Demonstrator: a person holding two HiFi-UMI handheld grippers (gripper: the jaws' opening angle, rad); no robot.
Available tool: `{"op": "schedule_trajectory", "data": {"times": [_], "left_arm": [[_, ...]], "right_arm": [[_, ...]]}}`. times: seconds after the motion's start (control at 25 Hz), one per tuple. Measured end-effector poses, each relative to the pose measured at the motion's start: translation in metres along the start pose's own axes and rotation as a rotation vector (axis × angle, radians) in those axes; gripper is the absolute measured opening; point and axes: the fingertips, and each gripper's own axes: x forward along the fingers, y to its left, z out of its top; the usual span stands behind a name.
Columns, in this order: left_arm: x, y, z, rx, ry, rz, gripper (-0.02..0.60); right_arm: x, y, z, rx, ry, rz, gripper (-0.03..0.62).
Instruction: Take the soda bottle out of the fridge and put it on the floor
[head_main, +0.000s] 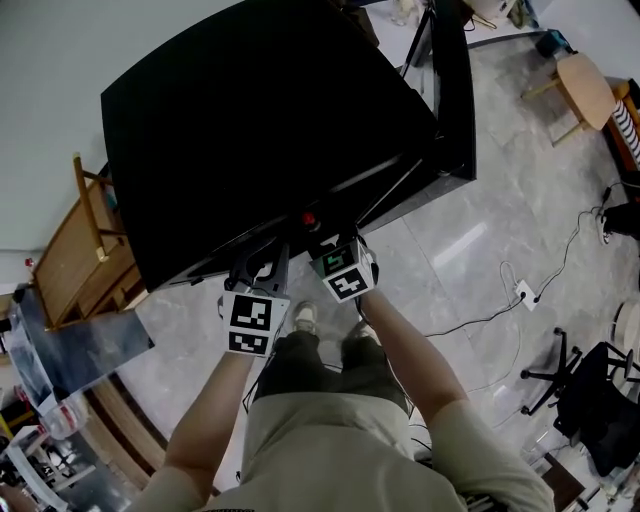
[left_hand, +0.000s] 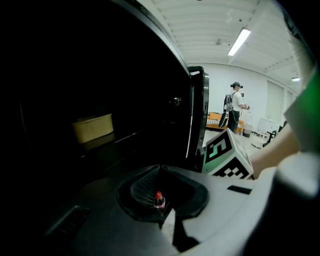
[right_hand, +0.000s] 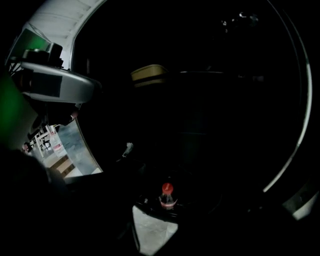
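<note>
Head view puts the right gripper (head_main: 323, 243) and the left gripper (head_main: 262, 265) side by side, both angled down at the lower front edge of a black fridge (head_main: 270, 130). Each gripper's jaws stand wide apart and grip nothing. Between the two sets of tips, just beyond them, the soda bottle (head_main: 310, 218) stands upright with its red cap showing. Both gripper views frame it small and clear of the pads. It sits low at the fridge's front, with a patch of grey tiled floor (head_main: 480, 250) just below it in the right gripper view. What it rests on is too dark to tell. Deeper inside the fridge, a pale yellow box (left_hand: 92, 127) lies on a shelf. The fridge door (left_hand: 198, 115) hangs open on the right. A wooden chair (head_main: 85, 235) stands to the left of the fridge, and a white power strip (head_main: 523, 293) with its cable lies on the tiles to the right. Another person (left_hand: 235, 107) stands far across the room.
</note>
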Motion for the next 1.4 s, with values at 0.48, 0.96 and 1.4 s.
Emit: {"op": "schedule_trajectory", "data": {"times": [0.48,0.96,1.4], "left_arm": [[0.039,0.004,-0.05,-0.038,0.013,-0.002,0.008],[0.048,0.015,-0.073,-0.045,-0.012,0.003,0.008],[0.041,0.006,-0.074,-0.033,-0.013,-0.02,0.008]], "right_arm": [[0.075,-0.021,-0.078,0.06,0.064,-0.016,0.181],[0.111,-0.013,-0.082,0.106,0.042,0.0,0.159],[0.112,-0.01,-0.096,0.005,0.12,-0.036,0.114]]}}
